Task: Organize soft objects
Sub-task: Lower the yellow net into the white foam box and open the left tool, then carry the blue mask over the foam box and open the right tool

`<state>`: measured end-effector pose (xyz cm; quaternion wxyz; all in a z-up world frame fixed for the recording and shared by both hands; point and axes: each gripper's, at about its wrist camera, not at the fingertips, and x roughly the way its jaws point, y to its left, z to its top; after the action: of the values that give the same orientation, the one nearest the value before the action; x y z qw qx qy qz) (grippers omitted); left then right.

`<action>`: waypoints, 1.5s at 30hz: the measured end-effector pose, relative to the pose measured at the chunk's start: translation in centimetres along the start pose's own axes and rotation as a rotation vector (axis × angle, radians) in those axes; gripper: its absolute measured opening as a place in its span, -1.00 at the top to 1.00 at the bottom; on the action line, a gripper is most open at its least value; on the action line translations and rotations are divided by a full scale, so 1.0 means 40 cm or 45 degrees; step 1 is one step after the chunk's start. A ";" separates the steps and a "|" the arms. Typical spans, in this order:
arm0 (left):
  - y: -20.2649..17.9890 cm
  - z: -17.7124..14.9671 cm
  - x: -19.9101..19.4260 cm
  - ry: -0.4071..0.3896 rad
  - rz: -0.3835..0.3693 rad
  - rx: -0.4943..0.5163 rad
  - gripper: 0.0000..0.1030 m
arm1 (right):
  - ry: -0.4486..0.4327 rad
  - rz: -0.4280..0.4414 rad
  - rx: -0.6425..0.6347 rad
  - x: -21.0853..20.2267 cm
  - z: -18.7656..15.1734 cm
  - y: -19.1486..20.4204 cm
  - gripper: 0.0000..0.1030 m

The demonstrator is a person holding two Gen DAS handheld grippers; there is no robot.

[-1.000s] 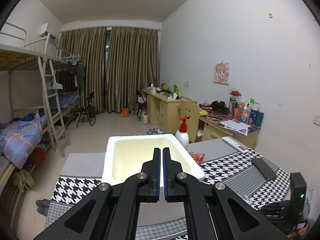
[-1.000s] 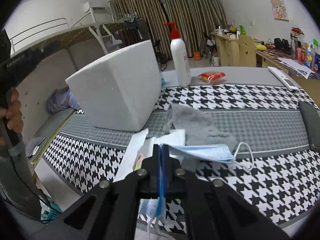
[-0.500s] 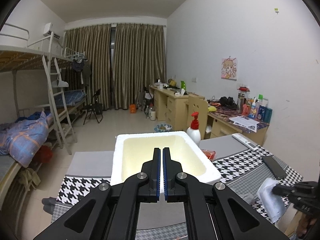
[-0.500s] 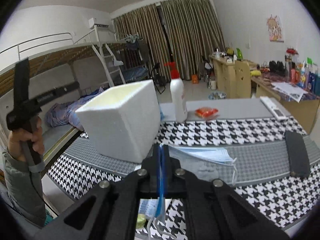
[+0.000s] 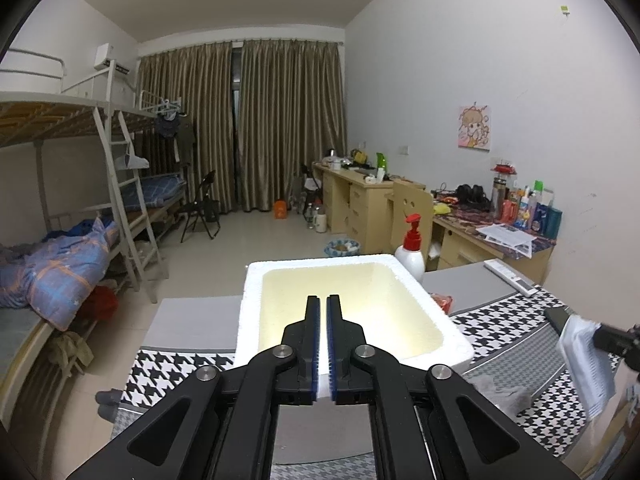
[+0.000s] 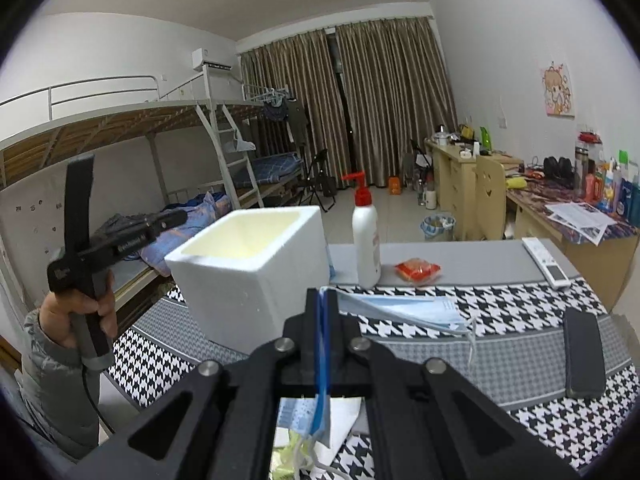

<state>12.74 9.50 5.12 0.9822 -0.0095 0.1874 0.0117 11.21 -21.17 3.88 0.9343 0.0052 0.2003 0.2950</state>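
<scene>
While right tool (image 6: pixel 323 308) clamps blue mask (image 6: pixel 400 309) aloft, left tool (image 5: pixel 323 312) tilts over foam box (image 5: pixel 352 312), jaws opening, nothing betw.

Almost nothing here can be read. The left tongs (image 6: pixel 176 218), seen from the right wrist view, carry a short line of pale lettering along the black arm, but it is too small and blurred to make out. The white pump bottle (image 6: pixel 366 240) has a red-printed label on its side (letters not legible). The printed sheets (image 6: pixel 580 216) on the far desk show text blocks that cannot be read. The poster (image 5: pixel 475 127) on the wall shows a cartoon figure, with no readable words.
</scene>
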 end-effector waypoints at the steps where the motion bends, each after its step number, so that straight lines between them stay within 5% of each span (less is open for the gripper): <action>1: 0.003 -0.001 0.002 0.008 0.006 -0.005 0.52 | -0.006 0.002 -0.004 0.001 0.006 0.002 0.94; 3: 0.009 -0.003 -0.002 0.000 0.024 -0.015 -0.51 | -0.019 0.014 -0.015 0.002 0.019 0.010 0.94; 9: 0.020 -0.010 -0.032 -0.045 0.076 -0.021 -0.92 | -0.045 0.045 -0.059 0.015 0.054 0.041 0.94; 45: 0.110 -0.095 -0.154 -0.079 0.214 -0.147 -0.98 | -0.042 0.207 -0.225 0.172 0.170 0.199 0.94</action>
<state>5.50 13.71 3.81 0.9808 -0.0499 0.1562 0.1052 14.56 -10.06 8.59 0.9072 -0.0561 0.1570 0.3862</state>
